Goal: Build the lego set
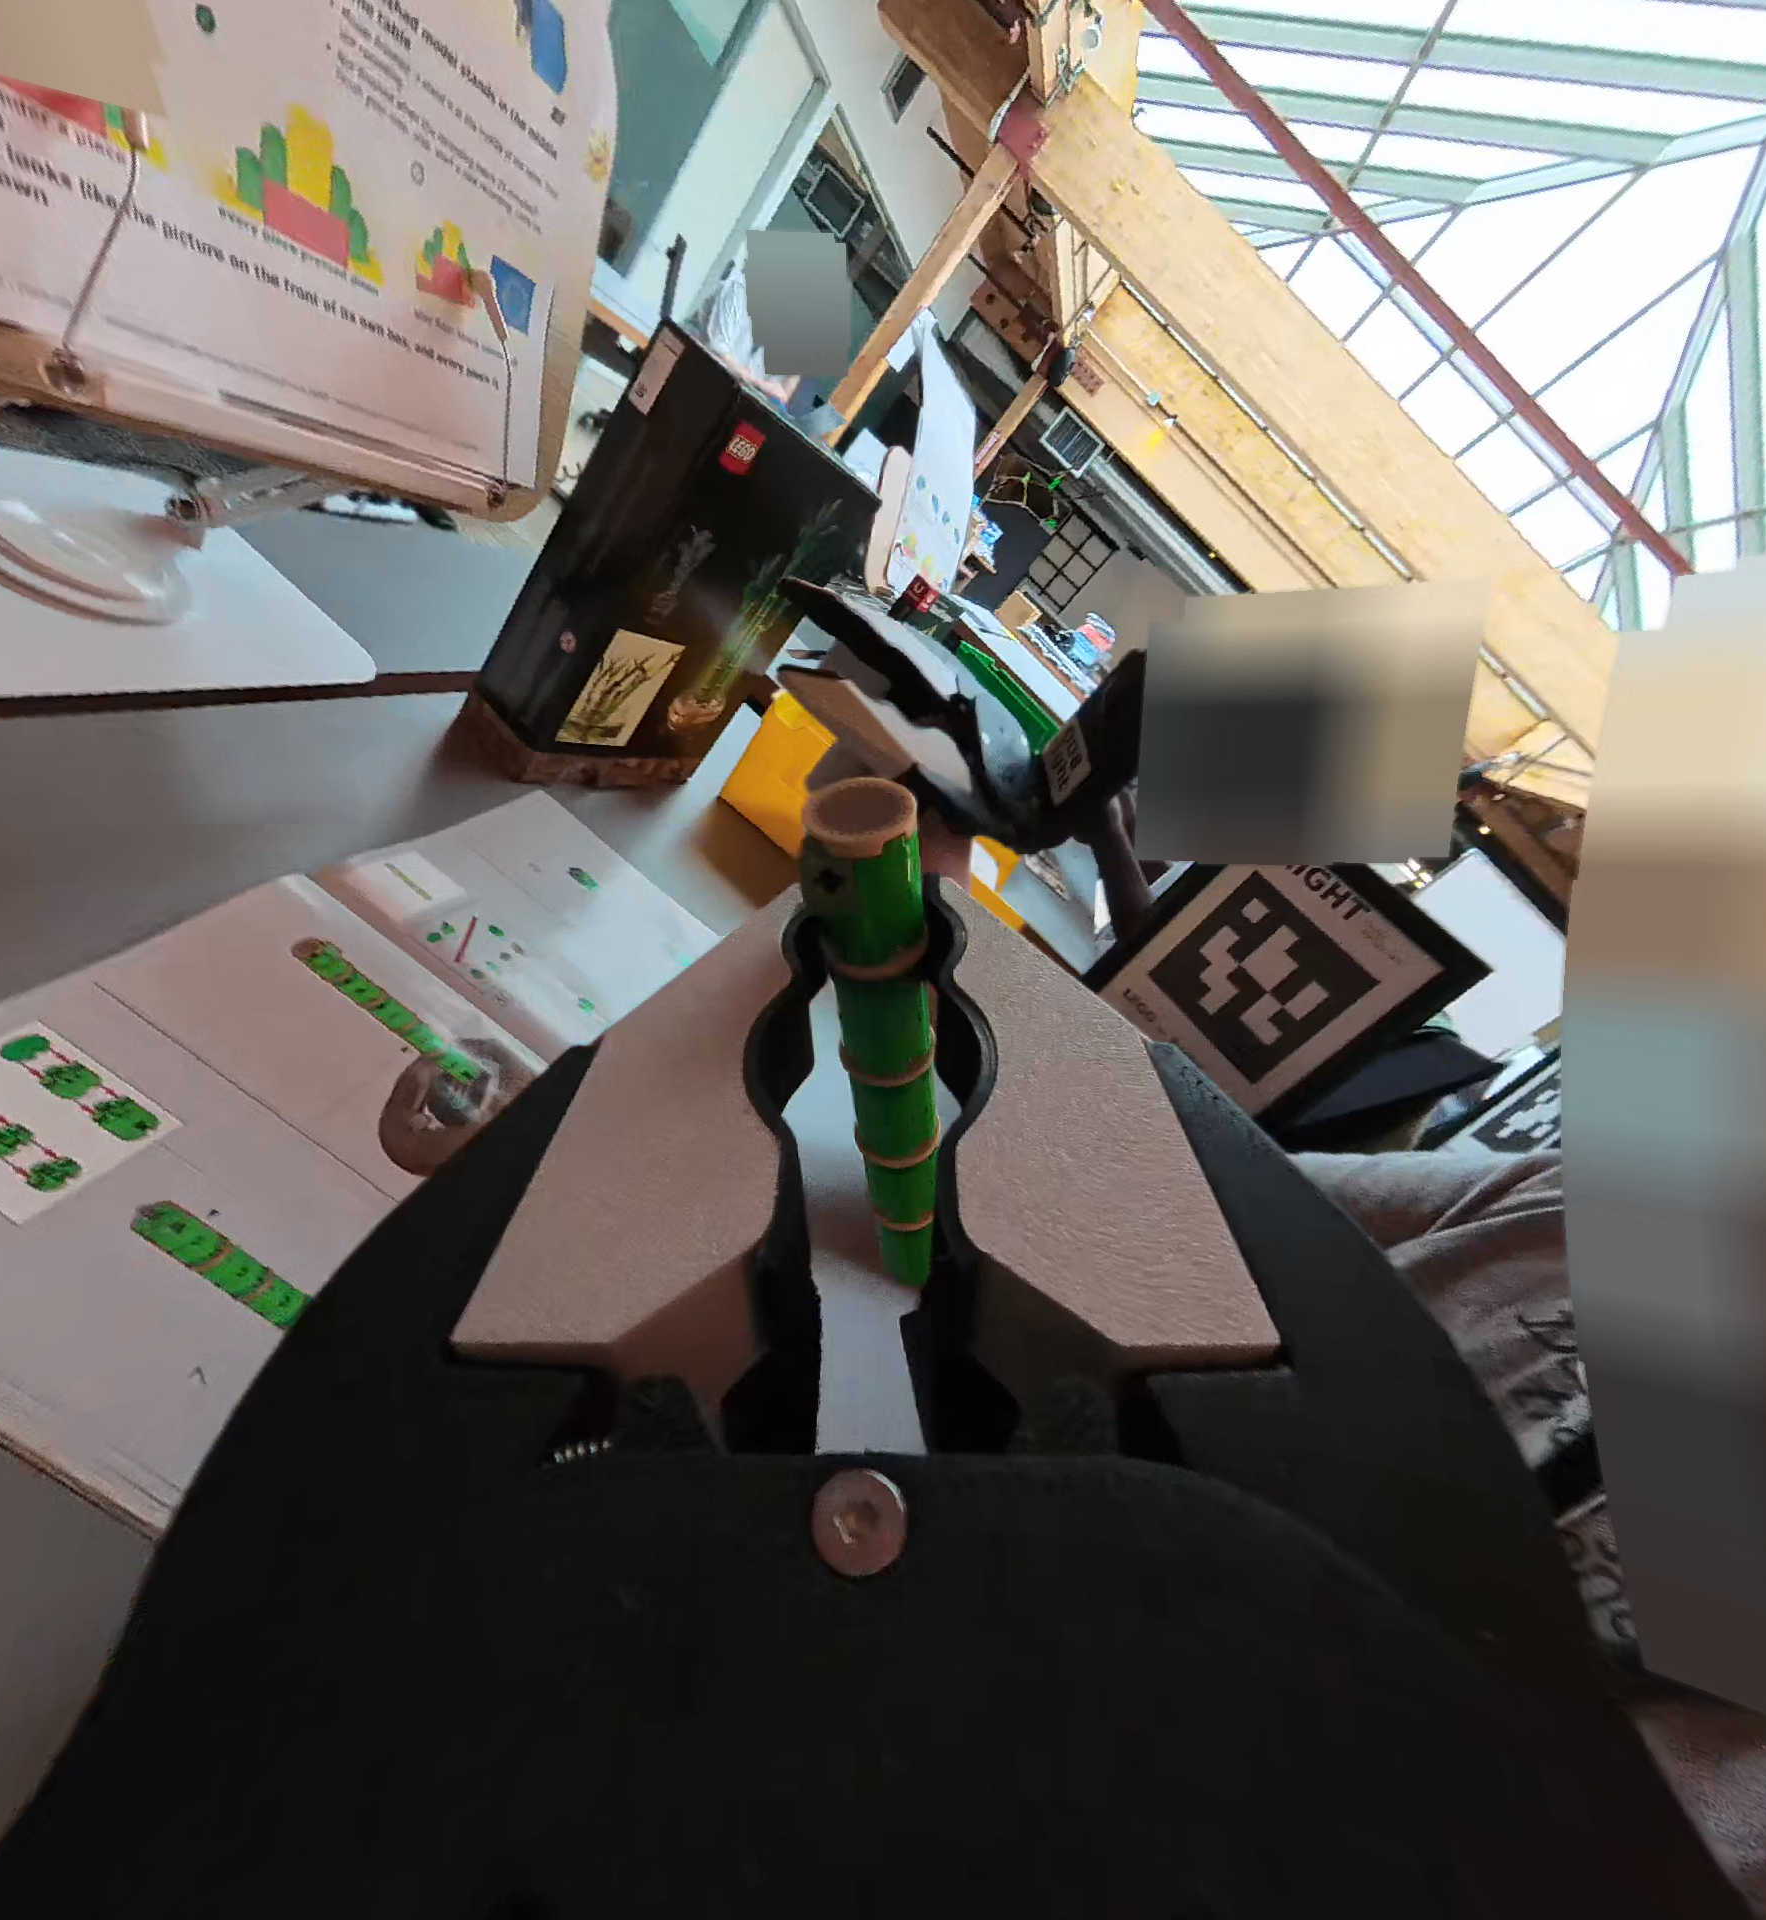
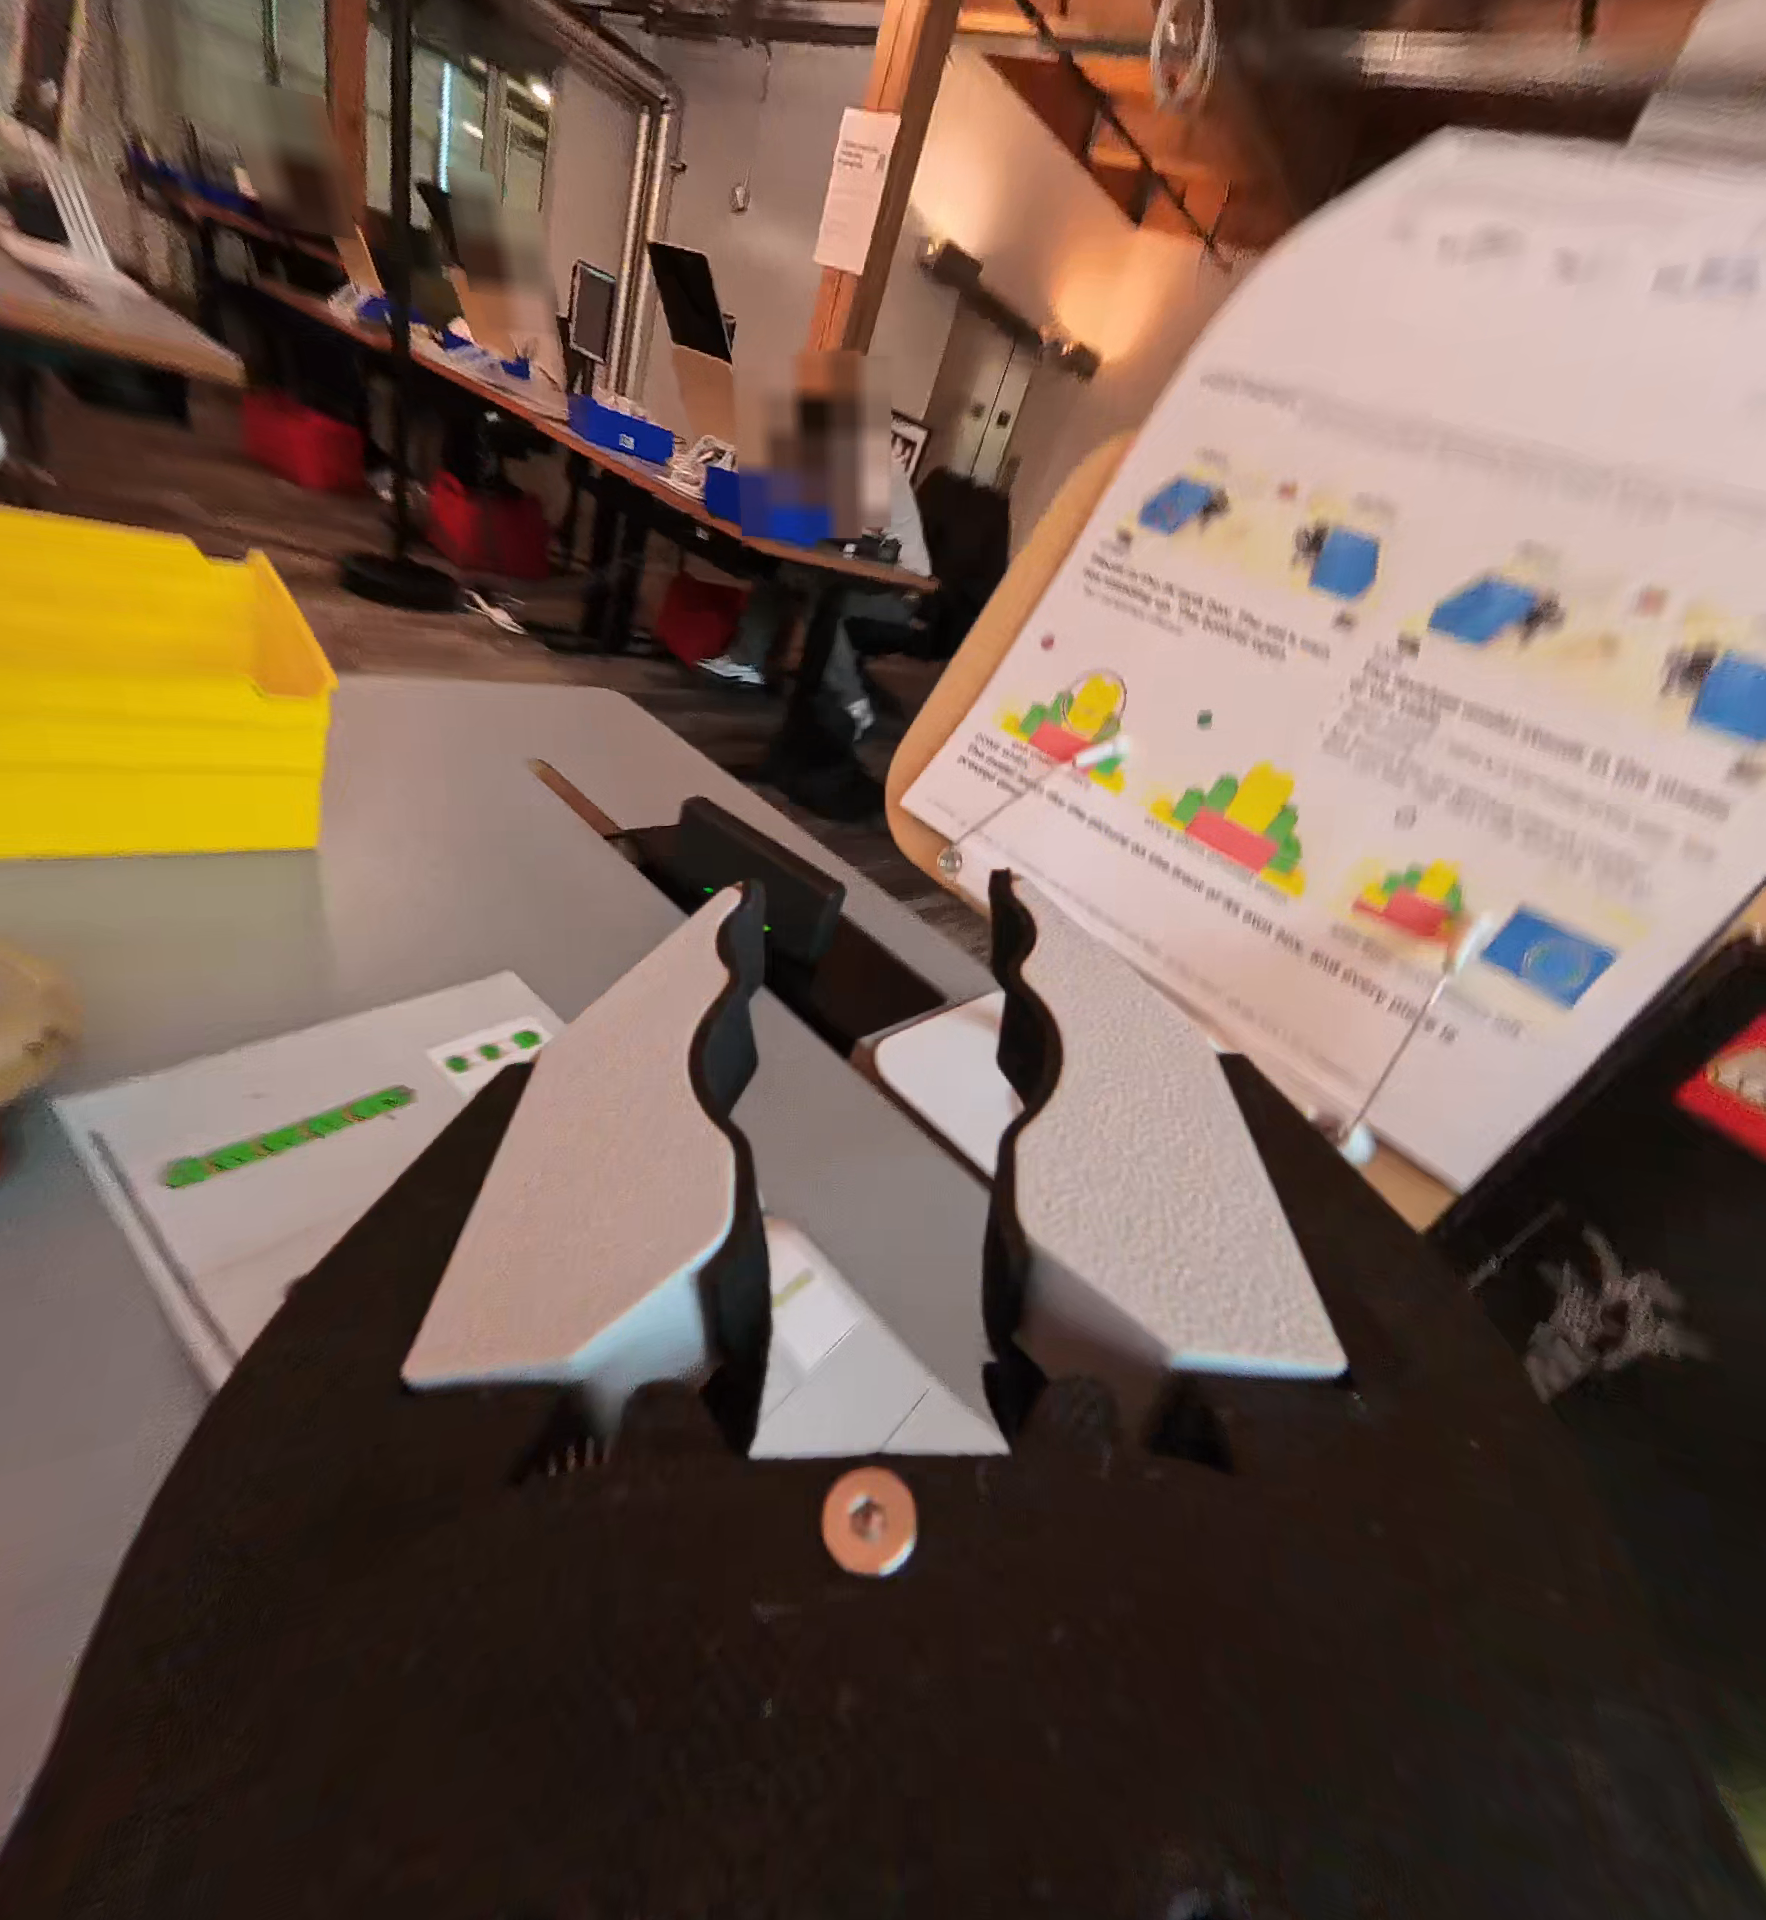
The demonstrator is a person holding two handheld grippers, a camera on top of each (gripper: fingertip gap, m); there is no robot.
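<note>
**Two tools, one green stalk**

Two tools show up here, one in each view. The left tool (image 1: 874, 935) has its two grey fingers (image 1: 650, 1174) pressed in on a green bamboo stalk (image 1: 884, 1039) made of lego. The stalk is long and thin, with tan rings around it and a tan round cap on top. It stands almost straight up between the fingers, and its top pokes out past the fingertips. Its bottom end sits down in the narrow gap near the tool's black body.

Behind the stalk, the right tool (image 1: 858, 665) shows farther off, dark and a bit blurry. In its own view the right tool (image 2: 874, 914) has its fingers (image 2: 609, 1174) wide apart, and nothing is between them.

An open instruction booklet (image 1: 235, 1101) lies flat on the grey surface (image 1: 131, 810), to the left of the left tool. Its pages show green pieces. A black lego box (image 1: 671, 582) stands upright behind the booklet. A yellow bin (image 1: 775, 764) sits just beside the box. A printed sheet with coloured brick pictures (image 1: 266, 208) leans on a stand at the upper left. A black and white square marker (image 1: 1274, 987) sits to the right of the stalk.

In the right wrist view, the yellow bin (image 2: 110, 675) is at the left, the booklet (image 2: 318, 1132) lies under the tool, and the printed sheet (image 2: 1430, 675) is at the right.
</note>
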